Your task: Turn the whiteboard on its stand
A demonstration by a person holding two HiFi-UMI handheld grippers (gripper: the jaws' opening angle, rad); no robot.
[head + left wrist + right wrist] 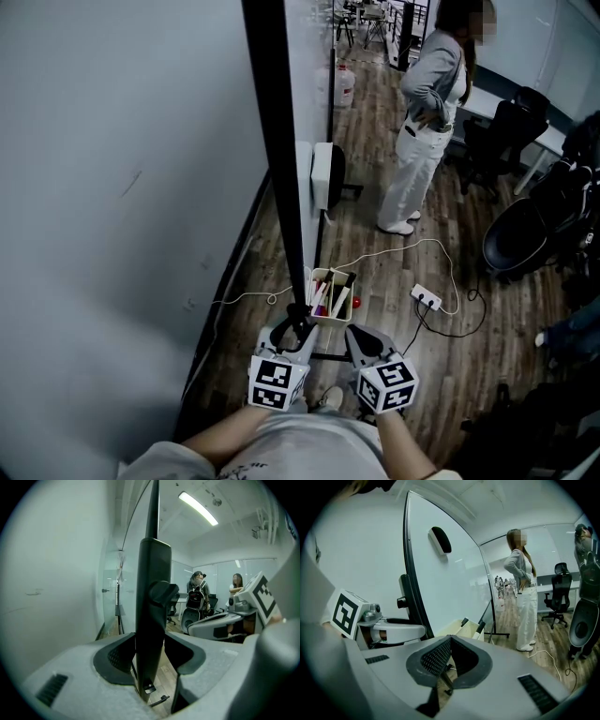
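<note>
Left gripper [151,654] is clamped on the black upright [152,597] at the near edge of the whiteboard [450,583]. Right gripper [450,644] is closed on nothing, just beside the left one and near the marker tray [330,292]. Board stands vertical, edge-on in the head view, tray side to the right; can't tell from these angles whether the gripped piece is board frame or stand post. My read: grip is set, the turn itself isn't done, so the whole rotation is left.
</note>
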